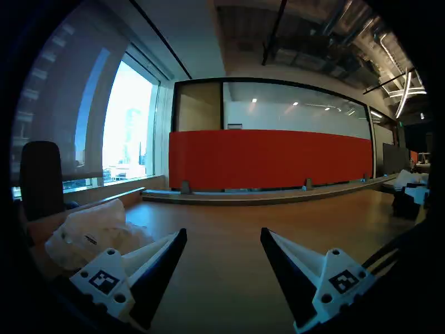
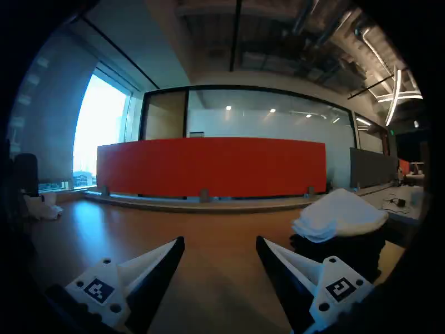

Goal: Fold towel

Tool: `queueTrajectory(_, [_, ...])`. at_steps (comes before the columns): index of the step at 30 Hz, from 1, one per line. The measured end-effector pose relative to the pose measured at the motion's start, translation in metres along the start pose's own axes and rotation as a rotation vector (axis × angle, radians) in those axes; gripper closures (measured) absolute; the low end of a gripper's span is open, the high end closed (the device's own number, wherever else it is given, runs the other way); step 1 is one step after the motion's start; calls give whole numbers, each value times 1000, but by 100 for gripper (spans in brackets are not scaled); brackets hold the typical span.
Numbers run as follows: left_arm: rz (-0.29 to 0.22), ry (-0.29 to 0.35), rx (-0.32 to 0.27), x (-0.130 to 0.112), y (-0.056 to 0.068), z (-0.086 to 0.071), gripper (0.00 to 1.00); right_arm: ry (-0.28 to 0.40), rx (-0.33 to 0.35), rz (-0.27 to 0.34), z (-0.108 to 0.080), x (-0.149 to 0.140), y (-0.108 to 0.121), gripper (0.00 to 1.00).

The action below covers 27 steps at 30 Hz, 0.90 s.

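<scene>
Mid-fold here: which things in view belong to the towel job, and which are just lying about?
Job: crumpled white towel pile; folded white towel stack; left gripper and right gripper, both open; wooden tabletop.
Lying about: long red partition panel; black chair back.

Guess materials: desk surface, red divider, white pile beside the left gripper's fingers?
Desk: wood or wood-look laminate, warm brown, semi-gloss; it mirrors the window light. Red divider: even matte colour, maybe fabric or painted panel; cannot tell which. White pile: soft crumpled cloth, probably towels; rumpled folds and a small tag show.
</scene>
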<state>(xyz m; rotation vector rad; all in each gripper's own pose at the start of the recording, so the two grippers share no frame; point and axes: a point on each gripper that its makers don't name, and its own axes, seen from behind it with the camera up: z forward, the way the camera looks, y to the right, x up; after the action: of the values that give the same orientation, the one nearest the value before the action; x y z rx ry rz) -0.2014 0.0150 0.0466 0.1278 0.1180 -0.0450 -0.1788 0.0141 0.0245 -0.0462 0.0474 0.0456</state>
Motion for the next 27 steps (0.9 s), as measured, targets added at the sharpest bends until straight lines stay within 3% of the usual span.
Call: queueTrajectory(27, [0, -3, -1, 8, -3, -2, 2, 0, 0, 0, 0, -1, 0, 1])
